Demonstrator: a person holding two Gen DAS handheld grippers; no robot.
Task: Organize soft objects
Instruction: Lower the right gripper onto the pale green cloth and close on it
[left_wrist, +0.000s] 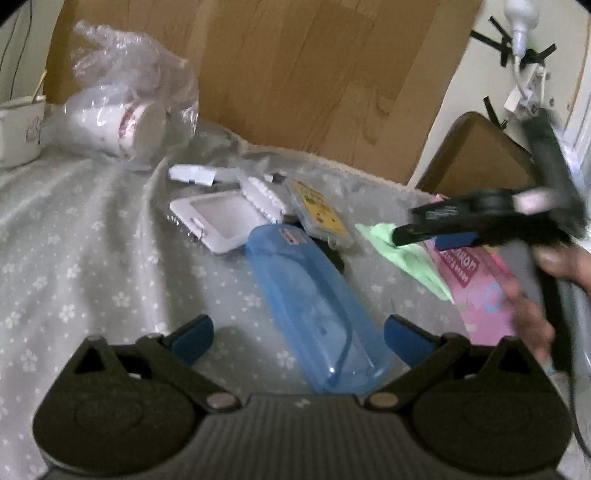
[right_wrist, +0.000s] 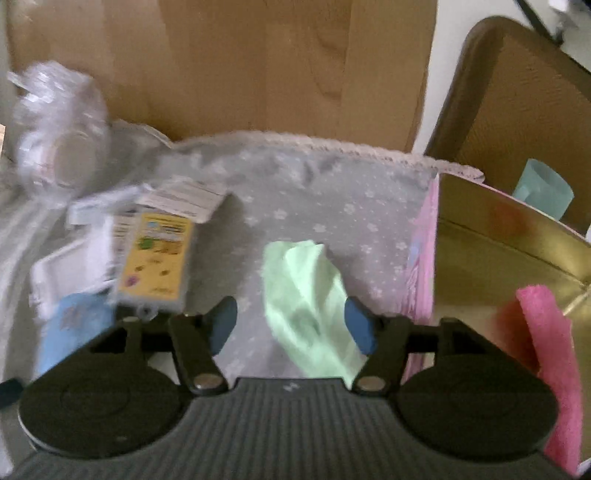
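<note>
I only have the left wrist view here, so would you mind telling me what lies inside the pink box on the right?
Observer: A pink cloth hangs over the near wall of the pink box; the inside is gold.
Operator: Thank you. Is the right gripper holding the green cloth?
Observer: No. The right gripper is open, with the green cloth lying on the bedspread between its fingers.
Operator: Is anything behind the box?
Observer: A pale teal cup stands beyond it, in front of the brown chair.
</note>
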